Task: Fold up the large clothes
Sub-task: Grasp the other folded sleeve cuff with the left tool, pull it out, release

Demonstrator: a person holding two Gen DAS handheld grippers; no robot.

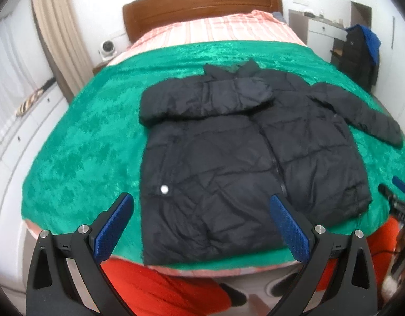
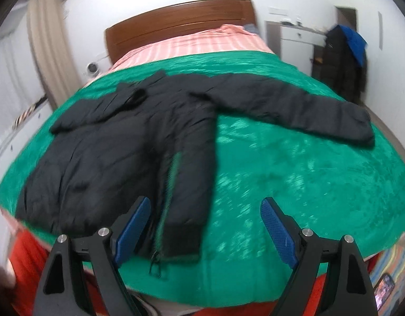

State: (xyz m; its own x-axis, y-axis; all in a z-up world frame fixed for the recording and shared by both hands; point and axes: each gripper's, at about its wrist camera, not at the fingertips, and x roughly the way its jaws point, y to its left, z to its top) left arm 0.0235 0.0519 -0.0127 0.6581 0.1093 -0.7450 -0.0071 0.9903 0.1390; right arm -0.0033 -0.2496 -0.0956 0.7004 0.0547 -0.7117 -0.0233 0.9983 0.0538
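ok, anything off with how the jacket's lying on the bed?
Lopsided: on the black puffer jacket one sleeve is folded across the chest, while the other sleeve lies stretched out over the green plush blanket. Nothing looks damaged.

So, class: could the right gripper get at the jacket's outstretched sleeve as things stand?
Probably yes. The right gripper is open and empty, and only bare green blanket lies between it and the outstretched sleeve; it would need to reach farther across.

A wooden-headboard bed (image 1: 202, 8) carries a crumpled green velvet blanket (image 1: 84, 137); a black puffer jacket (image 1: 215, 163) lies flat on it, hem at the foot edge.
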